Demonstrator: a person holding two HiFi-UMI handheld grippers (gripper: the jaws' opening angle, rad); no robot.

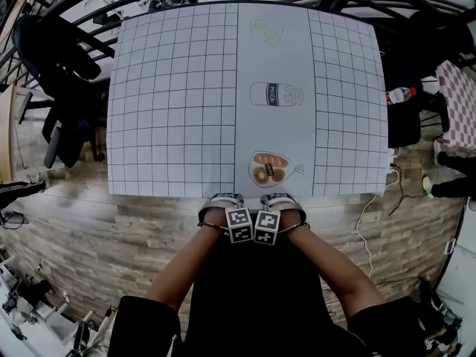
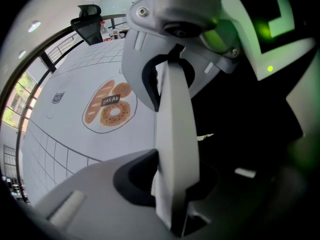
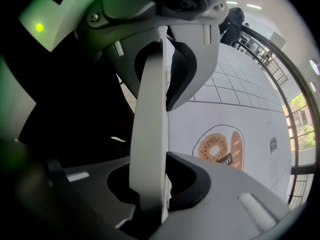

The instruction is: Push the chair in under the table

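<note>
The table [image 1: 171,110], under a pale grid cloth, fills the middle of the head view. Below its near edge a black chair back [image 1: 249,281] shows between the person's forearms; its seat and legs are hidden. My left gripper [image 1: 223,208] and right gripper [image 1: 282,208] sit side by side on top of it, pointing down, right at the table's edge. In the left gripper view one white finger [image 2: 175,129] stands against the dark chair back [image 2: 235,149]. The right gripper view shows a white finger [image 3: 149,124] against the chair back [image 3: 75,119]. Both far fingers are hidden.
Bread [image 1: 269,169], milk [image 1: 275,94] and egg pictures are printed on the cloth. Black chairs [image 1: 59,73] stand at the far left. A bottle [image 1: 401,95] and a checked cloth are at the right. A white cable [image 1: 368,218] lies on the wooden floor.
</note>
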